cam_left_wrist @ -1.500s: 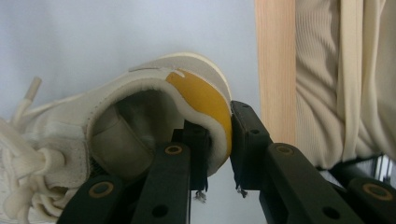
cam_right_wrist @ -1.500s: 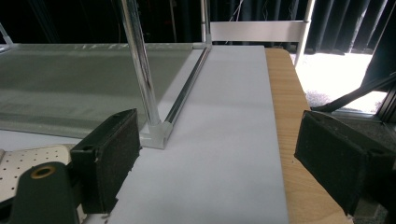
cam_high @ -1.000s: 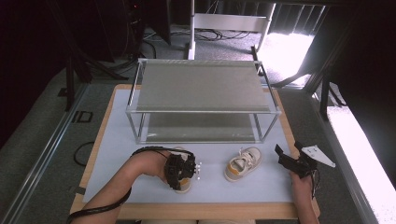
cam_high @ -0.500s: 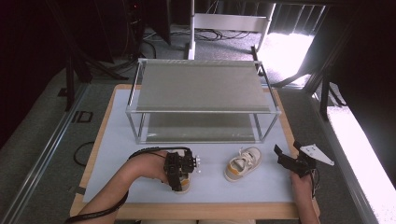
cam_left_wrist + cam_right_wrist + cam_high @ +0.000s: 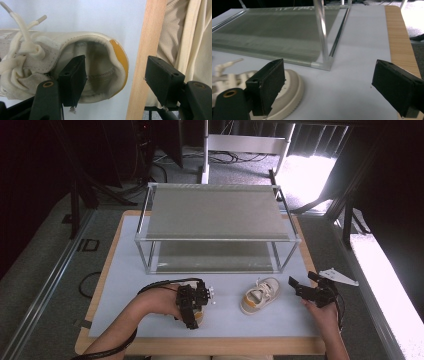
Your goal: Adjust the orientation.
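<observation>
Two small cream shoes lie on the white mat in front of the rack. The left shoe (image 5: 105, 75), with an orange heel tab, lies under my left gripper (image 5: 192, 304). In the left gripper view, that gripper (image 5: 117, 77) is open: one jaw sits inside the shoe's opening and the other stands outside the heel, over the wooden table edge (image 5: 145, 62). The right shoe (image 5: 259, 295) lies alone near the middle. My right gripper (image 5: 306, 289) is open just right of it. In the right gripper view (image 5: 332, 85), the shoe's toe (image 5: 289, 97) lies beside the left jaw.
A two-tier metal shelf rack (image 5: 215, 212) stands at the back of the mat; its front corner post (image 5: 323, 37) rises just ahead of my right gripper. A white paper scrap (image 5: 340, 276) lies off the table's right edge. Cables run on the floor behind.
The right gripper has crept slightly left toward the right shoe. The left gripper stays over the left shoe, barely shifted.
</observation>
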A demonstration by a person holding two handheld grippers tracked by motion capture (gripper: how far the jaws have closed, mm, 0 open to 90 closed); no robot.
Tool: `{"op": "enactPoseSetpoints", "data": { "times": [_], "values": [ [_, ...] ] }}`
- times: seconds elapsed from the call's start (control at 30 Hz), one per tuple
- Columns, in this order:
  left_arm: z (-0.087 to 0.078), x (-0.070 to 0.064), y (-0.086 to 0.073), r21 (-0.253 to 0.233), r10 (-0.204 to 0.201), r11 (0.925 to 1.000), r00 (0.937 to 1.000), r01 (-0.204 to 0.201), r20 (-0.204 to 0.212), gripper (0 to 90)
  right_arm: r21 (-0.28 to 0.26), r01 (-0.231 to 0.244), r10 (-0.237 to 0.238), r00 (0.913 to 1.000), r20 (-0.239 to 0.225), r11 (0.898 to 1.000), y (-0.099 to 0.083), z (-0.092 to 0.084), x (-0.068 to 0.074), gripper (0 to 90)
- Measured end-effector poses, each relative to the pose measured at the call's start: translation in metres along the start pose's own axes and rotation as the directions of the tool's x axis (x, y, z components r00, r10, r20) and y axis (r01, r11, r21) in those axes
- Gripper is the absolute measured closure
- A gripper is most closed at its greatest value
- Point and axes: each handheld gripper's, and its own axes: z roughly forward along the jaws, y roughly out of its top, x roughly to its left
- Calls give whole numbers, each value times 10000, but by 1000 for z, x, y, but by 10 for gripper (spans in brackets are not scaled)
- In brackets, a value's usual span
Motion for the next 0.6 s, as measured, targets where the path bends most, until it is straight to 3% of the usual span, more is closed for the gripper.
{"op": "enactPoseSetpoints", "data": {
  "times": [0.07,0.17,0.3,0.43,0.6],
  "values": [
    [0,0,0,7,-6,10000,10000,6,-18,330,96,192,-189,9993,-334,9998,7,-5,5,111],
    [0,0,0,34,9,10000,10000,-9,-23,330,686,416,-347,9945,-992,9968,17,-9,12,143],
    [1,-1,0,53,-133,9999,9999,133,57,330,1276,925,-735,9865,-1464,9875,26,-12,23,173],
    [1,0,0,104,-98,9999,9999,97,60,330,2014,937,-497,9757,-2133,9750,34,-12,31,210],
    [2,0,3,182,-11,9998,10000,11,5,330,2572,1673,-1001,9617,-2551,9518,45,-13,49,221]
  ]
}}
